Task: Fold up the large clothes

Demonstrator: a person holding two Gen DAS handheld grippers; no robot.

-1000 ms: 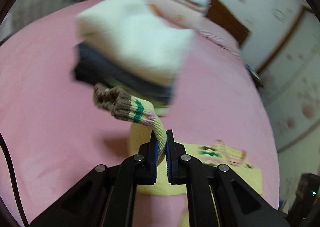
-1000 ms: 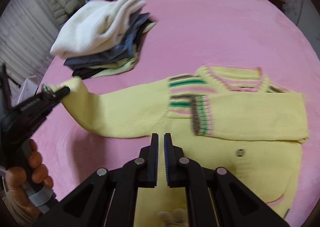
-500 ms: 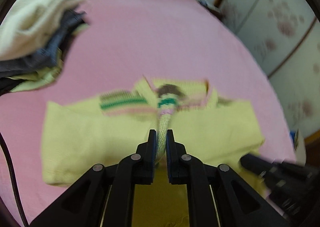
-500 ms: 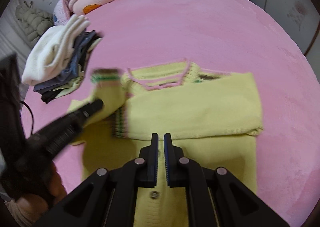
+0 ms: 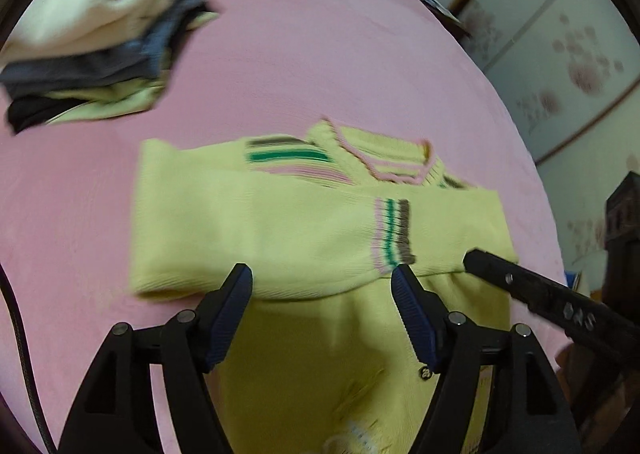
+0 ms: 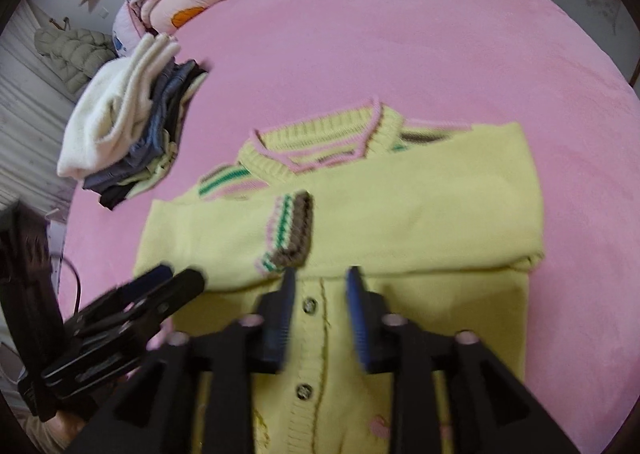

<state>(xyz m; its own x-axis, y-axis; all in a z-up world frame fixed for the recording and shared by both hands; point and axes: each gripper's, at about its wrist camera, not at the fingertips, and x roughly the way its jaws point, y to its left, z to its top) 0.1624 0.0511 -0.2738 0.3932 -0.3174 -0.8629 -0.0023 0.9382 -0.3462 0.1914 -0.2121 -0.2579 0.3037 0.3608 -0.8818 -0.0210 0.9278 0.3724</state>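
A stack of folded clothes (image 6: 124, 122), white on top, sits on the pink bed (image 6: 400, 34) up and to the left of the yellow cardigan (image 6: 420, 222). The cardigan lies flat in the middle of the bed, both sleeves folded across its chest, the striped cuff (image 6: 290, 232) of the upper sleeve near its centre. At the cardigan's lower left edge the left gripper (image 5: 322, 290) hovers, its fingers spreading apart with nothing between them. Over the cardigan's button strip, just below the cuff, the right gripper (image 6: 320, 290) is also opening its fingers, pinching nothing.
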